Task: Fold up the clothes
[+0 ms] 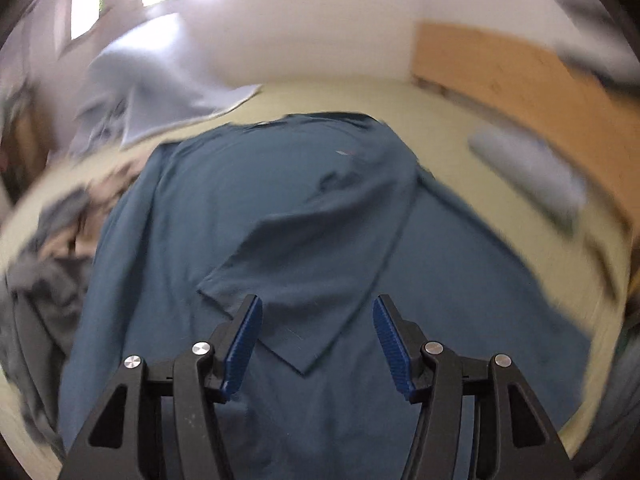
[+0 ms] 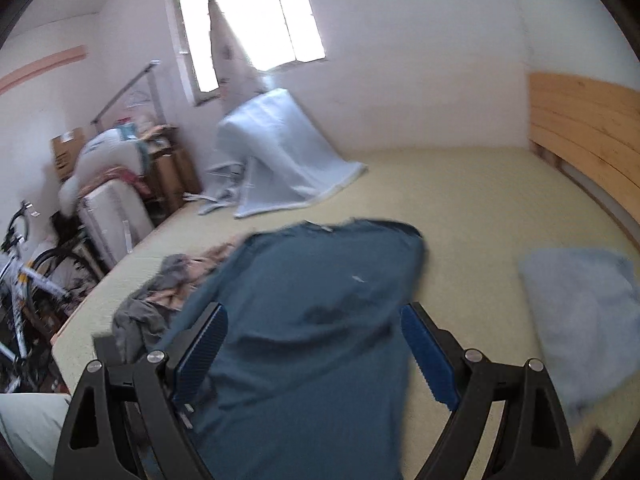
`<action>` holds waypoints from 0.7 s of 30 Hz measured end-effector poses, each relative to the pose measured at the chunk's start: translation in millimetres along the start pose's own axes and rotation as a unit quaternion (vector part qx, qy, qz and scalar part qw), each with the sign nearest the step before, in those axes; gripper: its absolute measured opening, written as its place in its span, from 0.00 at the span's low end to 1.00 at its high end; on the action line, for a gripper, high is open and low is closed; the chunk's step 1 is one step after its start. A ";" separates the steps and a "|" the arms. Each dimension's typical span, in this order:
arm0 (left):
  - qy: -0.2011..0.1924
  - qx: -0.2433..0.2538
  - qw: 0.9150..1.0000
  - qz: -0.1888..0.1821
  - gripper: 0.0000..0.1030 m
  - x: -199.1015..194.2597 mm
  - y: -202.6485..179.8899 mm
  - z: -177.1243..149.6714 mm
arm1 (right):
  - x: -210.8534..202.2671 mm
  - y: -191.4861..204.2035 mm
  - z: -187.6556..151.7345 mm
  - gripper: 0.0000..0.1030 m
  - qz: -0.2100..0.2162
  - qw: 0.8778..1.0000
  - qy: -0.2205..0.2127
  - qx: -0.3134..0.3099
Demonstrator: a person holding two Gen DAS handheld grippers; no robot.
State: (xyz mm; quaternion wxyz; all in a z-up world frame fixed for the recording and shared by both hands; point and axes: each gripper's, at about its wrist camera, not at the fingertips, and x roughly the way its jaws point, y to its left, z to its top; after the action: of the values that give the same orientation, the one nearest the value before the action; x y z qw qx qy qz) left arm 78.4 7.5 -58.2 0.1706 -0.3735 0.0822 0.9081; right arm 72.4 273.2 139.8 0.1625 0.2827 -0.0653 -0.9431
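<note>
Your left gripper (image 1: pixel 318 338) stands part open over the folded-in sleeve (image 1: pixel 304 264) of the blue shirt (image 1: pixel 248 208), gripping nothing. Your right gripper (image 2: pixel 314 346) hangs wide open and empty above the same shirt. The shirt lies spread on the bed (image 2: pixel 460 208), with a pale folded cloth (image 2: pixel 580 320) to its right.

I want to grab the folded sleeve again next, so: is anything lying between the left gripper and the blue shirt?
Nothing visible does. The left gripper is open just above the blue shirt, with the folded-in sleeve directly ahead of its fingers. The pile of unfolded clothes lies off to the side on the bed.
</note>
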 end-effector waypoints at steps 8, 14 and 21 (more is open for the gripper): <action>0.029 0.127 0.990 0.058 0.48 19.4 -24.4 -20.8 | 62.9 12.0 -15.4 0.89 0.065 0.998 0.008 0.001; 0.059 0.146 0.985 0.064 0.31 43.4 -21.5 -23.8 | 95.1 -0.8 -22.3 0.89 0.079 0.996 0.027 0.039; 0.073 0.158 0.983 0.049 0.05 50.5 -27.6 -22.5 | 110.9 -12.6 -22.9 0.89 0.074 0.995 0.038 0.051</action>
State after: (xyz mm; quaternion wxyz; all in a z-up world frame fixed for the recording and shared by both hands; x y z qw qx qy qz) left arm 69.8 39.5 -110.4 0.1767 -0.4024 0.2554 0.8612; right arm -5.7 246.2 61.2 0.2196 0.3204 -0.1281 -0.9125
